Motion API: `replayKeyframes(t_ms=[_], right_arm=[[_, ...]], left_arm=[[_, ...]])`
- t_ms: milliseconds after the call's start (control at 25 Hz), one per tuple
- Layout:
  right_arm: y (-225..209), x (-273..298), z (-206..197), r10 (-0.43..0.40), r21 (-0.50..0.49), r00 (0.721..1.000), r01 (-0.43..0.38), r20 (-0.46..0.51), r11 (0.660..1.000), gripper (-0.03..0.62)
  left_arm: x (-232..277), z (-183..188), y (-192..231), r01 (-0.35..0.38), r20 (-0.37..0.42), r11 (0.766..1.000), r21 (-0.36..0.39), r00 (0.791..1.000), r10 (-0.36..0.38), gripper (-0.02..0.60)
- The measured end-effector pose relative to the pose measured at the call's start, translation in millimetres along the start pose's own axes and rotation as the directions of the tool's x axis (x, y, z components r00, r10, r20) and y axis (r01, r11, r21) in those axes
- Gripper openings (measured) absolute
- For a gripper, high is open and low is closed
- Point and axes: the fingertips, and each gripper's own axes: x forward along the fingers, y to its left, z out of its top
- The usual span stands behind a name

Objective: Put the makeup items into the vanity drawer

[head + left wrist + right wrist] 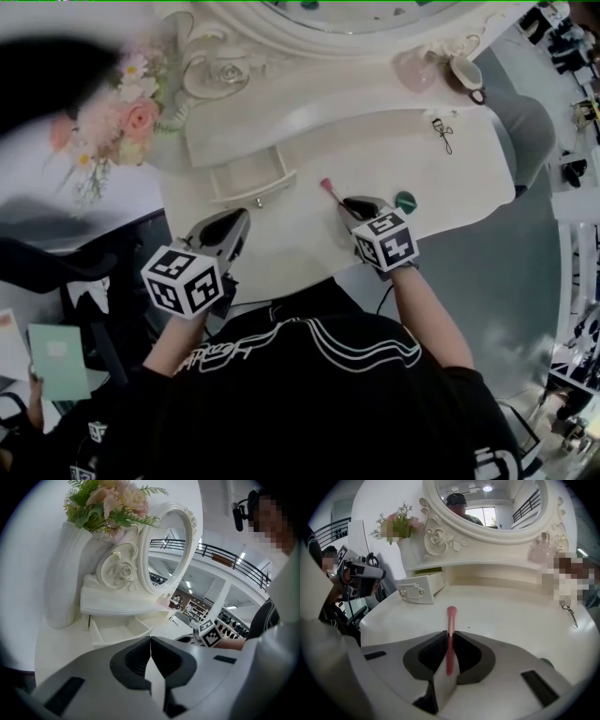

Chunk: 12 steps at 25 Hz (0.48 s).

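Note:
A pink makeup brush (451, 618) lies along the white vanity top (506, 616), its handle pinched between the pads of my right gripper (450, 638), which is shut on it. In the head view the brush (327, 187) pokes out ahead of that gripper (349, 206), bristle end towards the mirror. The small vanity drawer (249, 178) stands pulled open to the left of it, also seen as an open drawer (120, 630) in the left gripper view. My left gripper (150, 641) hovers near the front edge below the drawer, shut with nothing in it.
An eyelash curler (442, 132) and a round green compact (405, 201) lie on the top to the right. A pink bottle (417, 71) stands at the back right. A white vase of flowers (114, 120) is at the left beside the oval mirror (487, 506).

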Motion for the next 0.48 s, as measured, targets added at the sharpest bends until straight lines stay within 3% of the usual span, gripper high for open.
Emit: replayKeyframes(t_ms=[480], right_arm=[[0.8, -8.1, 13.4, 0.038, -0.017, 0.999, -0.039, -0.018, 0.999, 0.066]], left_arm=[[-2.2, 13.0, 9.3, -0.016, 0.022, 1.0, -0.02, 1.0, 0.017, 0.023]])
